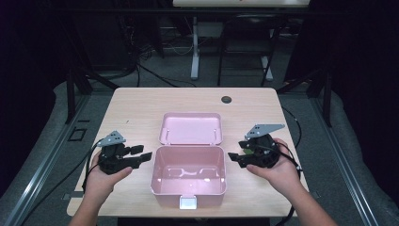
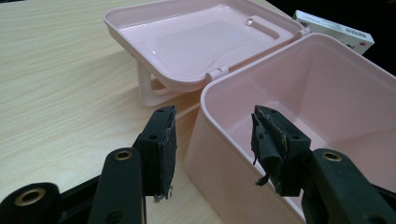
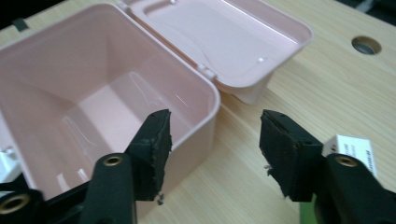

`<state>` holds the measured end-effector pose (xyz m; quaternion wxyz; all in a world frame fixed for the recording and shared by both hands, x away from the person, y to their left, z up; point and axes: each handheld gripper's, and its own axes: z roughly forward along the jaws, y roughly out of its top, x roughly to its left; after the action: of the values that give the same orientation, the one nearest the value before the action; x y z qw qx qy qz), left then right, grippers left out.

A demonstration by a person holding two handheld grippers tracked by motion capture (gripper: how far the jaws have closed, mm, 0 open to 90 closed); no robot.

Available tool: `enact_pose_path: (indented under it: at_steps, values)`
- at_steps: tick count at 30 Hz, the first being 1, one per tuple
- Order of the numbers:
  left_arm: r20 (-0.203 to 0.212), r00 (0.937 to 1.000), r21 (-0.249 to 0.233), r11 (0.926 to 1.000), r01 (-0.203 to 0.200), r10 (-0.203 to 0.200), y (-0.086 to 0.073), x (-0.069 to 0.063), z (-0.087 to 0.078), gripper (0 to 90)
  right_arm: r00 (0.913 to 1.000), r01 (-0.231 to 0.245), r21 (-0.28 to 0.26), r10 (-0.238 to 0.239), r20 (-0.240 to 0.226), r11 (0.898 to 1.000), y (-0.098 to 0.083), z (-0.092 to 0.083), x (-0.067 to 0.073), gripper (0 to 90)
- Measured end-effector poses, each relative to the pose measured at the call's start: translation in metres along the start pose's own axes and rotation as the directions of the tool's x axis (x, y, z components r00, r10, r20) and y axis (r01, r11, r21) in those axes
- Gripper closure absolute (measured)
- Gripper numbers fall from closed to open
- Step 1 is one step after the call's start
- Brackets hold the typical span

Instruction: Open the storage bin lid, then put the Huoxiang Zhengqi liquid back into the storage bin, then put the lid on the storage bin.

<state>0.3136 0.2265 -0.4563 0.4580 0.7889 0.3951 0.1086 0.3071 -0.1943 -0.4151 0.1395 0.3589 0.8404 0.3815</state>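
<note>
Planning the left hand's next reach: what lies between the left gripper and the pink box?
Nothing: in the high view a bare strip of table separates the left gripper from the open pink box.

Each black hand-held gripper (image 1: 141,155) has brass-ringed screw holes and a grey plate.

The high view is lit from above: the table (image 1: 141,101) is evenly bright while the room around it falls into near black, with only faint detail on the floor behind. The picture is soft and slightly grainy. The open pink box (image 1: 189,175) shows pale glare on its glossy floor and a faint shadow along its near wall. Both gripper views are brighter and warmer. White highlights streak the box's inner walls (image 3: 98,100) and the lid (image 2: 196,42). The black jaws near the lens are sharp, while the far table edges go a little soft.
</note>
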Motion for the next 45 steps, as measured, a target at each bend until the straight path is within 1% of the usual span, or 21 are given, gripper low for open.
enact_pose_path:
  at_steps: [2,4,8,9,13,16,19,22,25,27,28,29,31,33,34,35,38,40,41,42,45]
  values:
    - [-0.016,0.9998,-0.008,0.9999,-0.009,0.008,0.000,-0.001,-0.001,49.9,0.9997,-0.019,0.036,0.019,0.013,0.999,0.004,0.001,-0.007,55.3]
    - [-0.018,0.9997,-0.003,0.9998,-0.020,0.020,0.000,-0.001,-0.002,50.1,0.9995,-0.023,0.030,0.022,0.023,0.999,0.008,0.000,-0.013,58.3]
    - [-0.019,0.9994,-0.005,0.9996,-0.028,0.028,0.000,-0.002,-0.003,50.1,0.9994,0.006,0.074,-0.009,0.035,0.997,0.013,0.003,-0.021,58.0]
    - [-0.011,0.9996,-0.004,0.9996,-0.027,0.027,0.001,-0.002,-0.003,50.1,0.9979,0.025,0.122,-0.032,0.057,0.992,0.015,0.007,-0.024,56.9]
    - [-0.018,0.9989,-0.003,0.9990,-0.044,0.044,0.001,-0.002,-0.005,50.4,0.9955,0.031,0.135,-0.043,0.084,0.990,0.015,0.010,-0.028,53.3]
    - [-0.012,0.9988,0.004,0.9989,-0.047,0.047,0.002,-0.003,-0.005,50.9,0.9950,0.026,0.182,-0.043,0.090,0.983,0.014,0.017,-0.035,51.1]
    - [-0.051,0.9963,0.012,0.9975,-0.069,0.070,0.002,-0.005,-0.005,48.1,0.9916,0.045,0.200,-0.068,0.110,0.979,0.014,0.021,-0.041,47.4]
    - [-0.045,0.9959,0.029,0.9966,-0.078,0.079,0.003,-0.005,-0.005,48.1,0.9925,0.029,0.228,-0.056,0.109,0.973,0.015,0.023,-0.045,46.9]
    - [-0.052,0.9953,0.031,0.9963,-0.080,0.082,0.004,-0.007,-0.006,46.6,0.9935,-0.025,0.282,-0.008,0.114,0.959,0.018,0.027,-0.054,43.6]
    - [-0.042,0.9962,0.040,0.9964,-0.075,0.077,0.004,-0.008,-0.007,46.7,0.9933,-0.040,0.315,0.003,0.116,0.948,0.019,0.029,-0.059,40.9]
    - [-0.042,0.9962,0.040,0.9964,-0.075,0.077,0.004,-0.008,-0.007,46.7,0.9933,-0.040,0.315,0.003,0.116,0.948,0.019,0.029,-0.059,40.9]
    - [-0.027,0.9977,0.058,0.9965,-0.060,0.062,0.005,-0.008,-0.007,46.6,0.9932,-0.061,0.355,0.022,0.115,0.933,0.020,0.032,-0.065,39.0]
    - [-0.016,0.9981,0.065,0.9962,-0.058,0.060,0.005,-0.008,-0.007,46.3,0.9928,-0.067,0.367,0.025,0.118,0.928,0.020,0.033,-0.067,39.0]
    - [-0.018,0.9978,0.068,0.9957,-0.063,0.064,0.004,-0.008,-0.006,46.3,0.9910,-0.066,0.416,0.011,0.133,0.907,0.023,0.036,-0.075,39.0]
    - [-0.018,0.9978,0.068,0.9957,-0.063,0.064,0.004,-0.008,-0.006,46.3,0.9910,-0.066,0.416,0.011,0.133,0.907,0.023,0.036,-0.075,39.0]
    - [-0.032,0.9967,0.072,0.9948,-0.072,0.075,0.005,-0.007,-0.007,46.2,0.9910,-0.072,0.438,0.015,0.133,0.896,0.025,0.036,-0.082,39.1]
    - [-0.038,0.9969,0.062,0.9958,-0.067,0.069,0.005,-0.007,-0.009,46.2,0.9897,-0.097,0.472,0.035,0.139,0.876,0.026,0.038,-0.089,39.0]
    - [-0.037,0.9971,0.063,0.9959,-0.065,0.067,0.005,-0.007,-0.009,46.2,0.9884,-0.099,0.483,0.030,0.149,0.870,0.027,0.038,-0.092,38.8]
    - [-0.041,0.9966,0.061,0.9957,-0.070,0.072,0.005,-0.006,-0.010,46.4,0.9868,-0.104,0.506,0.025,0.160,0.856,0.027,0.040,-0.097,38.3]
    - [-0.048,0.9965,0.067,0.9956,-0.065,0.068,0.005,-0.006,-0.010,46.4,0.9868,-0.104,0.506,0.025,0.160,0.856,0.027,0.040,-0.097,38.3]
    - [-0.058,0.9958,0.079,0.9948,-0.065,0.070,0.005,-0.005,-0.010,46.7,0.9861,-0.113,0.557,0.024,0.165,0.823,0.027,0.044,-0.105,37.4]
